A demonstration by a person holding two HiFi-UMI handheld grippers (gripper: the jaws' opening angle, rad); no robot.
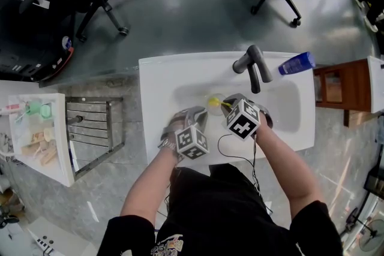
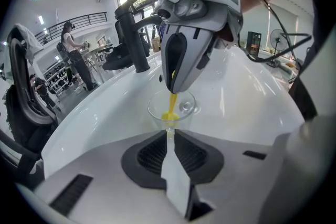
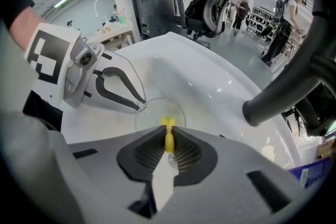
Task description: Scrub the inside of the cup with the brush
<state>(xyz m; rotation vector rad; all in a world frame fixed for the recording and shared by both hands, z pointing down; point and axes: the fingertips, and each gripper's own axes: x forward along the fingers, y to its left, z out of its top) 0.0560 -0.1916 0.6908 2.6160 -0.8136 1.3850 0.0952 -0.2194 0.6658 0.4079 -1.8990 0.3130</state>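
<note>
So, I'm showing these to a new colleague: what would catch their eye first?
Two grippers with marker cubes meet in the white sink: the left gripper pinches the rim of the clear cup, the right gripper holds a yellow brush down inside it. A dark faucet rises just beyond.

No lettering can be read anywhere. The blue bottle (image 1: 297, 63) at two o'clock on the sink (image 1: 157, 129) is too small to read. The shirt print (image 1: 168, 246) at six o'clock is cut off. The marker cubes (image 1: 192, 142) bear only black-and-white squares.
</note>
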